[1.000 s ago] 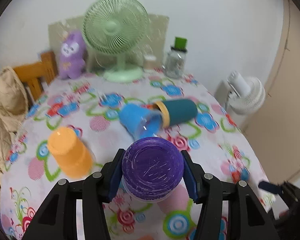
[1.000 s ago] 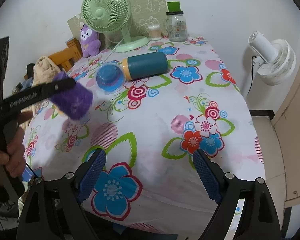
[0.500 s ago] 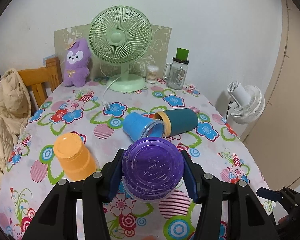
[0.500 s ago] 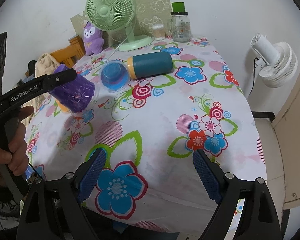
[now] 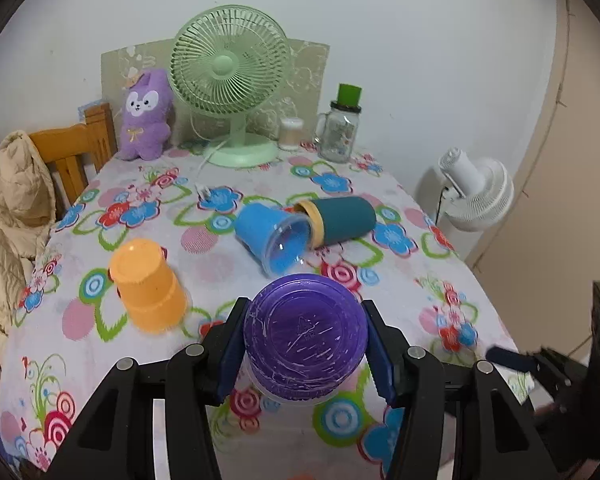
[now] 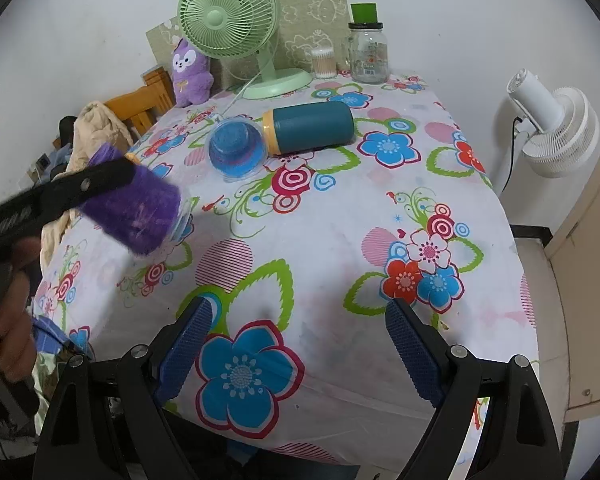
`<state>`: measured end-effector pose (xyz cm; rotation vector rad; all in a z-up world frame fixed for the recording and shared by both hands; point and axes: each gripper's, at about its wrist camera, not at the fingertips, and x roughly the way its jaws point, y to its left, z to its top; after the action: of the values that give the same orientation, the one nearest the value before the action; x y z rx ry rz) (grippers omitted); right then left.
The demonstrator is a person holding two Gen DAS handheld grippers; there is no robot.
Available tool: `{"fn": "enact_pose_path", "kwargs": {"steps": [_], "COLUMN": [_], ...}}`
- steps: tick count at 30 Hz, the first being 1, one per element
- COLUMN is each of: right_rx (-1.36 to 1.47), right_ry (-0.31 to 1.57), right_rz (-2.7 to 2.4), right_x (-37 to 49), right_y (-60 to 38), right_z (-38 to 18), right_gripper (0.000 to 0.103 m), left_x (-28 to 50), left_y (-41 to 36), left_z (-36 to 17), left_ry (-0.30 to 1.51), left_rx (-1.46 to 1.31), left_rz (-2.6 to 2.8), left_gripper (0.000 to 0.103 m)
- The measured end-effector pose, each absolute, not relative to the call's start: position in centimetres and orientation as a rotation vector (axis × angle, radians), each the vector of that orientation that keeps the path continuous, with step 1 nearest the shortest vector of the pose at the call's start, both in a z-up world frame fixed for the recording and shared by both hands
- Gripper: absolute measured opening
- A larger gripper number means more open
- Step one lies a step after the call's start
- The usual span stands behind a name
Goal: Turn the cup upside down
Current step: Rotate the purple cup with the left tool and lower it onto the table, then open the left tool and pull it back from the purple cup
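My left gripper (image 5: pixel 305 338) is shut on a purple cup (image 5: pixel 305 334), its base turned toward the camera, over the near part of the flowered table. In the right wrist view the purple cup (image 6: pixel 134 216) is blurred and tilted, rim pointing right and down, just above the tablecloth (image 6: pixel 308 216). My right gripper (image 6: pixel 300 344) is open and empty over the table's near edge. An orange cup (image 5: pixel 148 286) stands upside down to the left. A blue cup (image 5: pixel 274 238) lies on its side, mouth toward me.
A teal tumbler (image 5: pixel 340 220) lies on its side against the blue cup. At the back stand a green fan (image 5: pixel 230 76), a purple plush (image 5: pixel 146 116), a glass jar (image 5: pixel 338 132) and a small white pot (image 5: pixel 291 139). A chair with a coat (image 5: pixel 16 208) is at left, a white fan (image 5: pixel 476 188) at right.
The left gripper with the purple cup has shifted forward and tilted; in the right wrist view the cup now points rim-down toward the cloth and is blurred. The right gripper stays open.
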<state>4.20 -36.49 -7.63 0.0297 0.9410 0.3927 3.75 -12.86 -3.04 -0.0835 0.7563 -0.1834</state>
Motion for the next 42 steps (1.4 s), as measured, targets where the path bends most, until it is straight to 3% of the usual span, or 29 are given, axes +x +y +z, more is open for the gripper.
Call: {"fn": "enact_pose_path", "kwargs": {"steps": [9,11,17,42], "right_rx": [0.011,0.008,0.016,0.043], "right_ry": [0.958,0.957,0.959,0.957], "right_rz": [0.419,0.414,0.408,0.407], "right_x": [4.0,3.8,3.6,4.5], "right_y": [-35.5,-35.5,-35.8,-35.5], "right_z": [-8.0,-7.9,-8.0,-8.2], "right_gripper": [0.09,0.09,0.09,0.09], "left_x": [5.1,5.5,5.9,6.5], "left_y": [-12.2,-12.2,-11.5,-12.3], "left_z": [-5.1,-5.3,-5.5,-6.4], "left_ry": [0.801,0.835,0.86,0.903], "left_rx": [-0.103,-0.106,-0.138,-0.081], "left_rz": [-0.154,-0.166,-0.168,-0.168], "left_gripper": [0.059,0.08,0.087,0.088]}}
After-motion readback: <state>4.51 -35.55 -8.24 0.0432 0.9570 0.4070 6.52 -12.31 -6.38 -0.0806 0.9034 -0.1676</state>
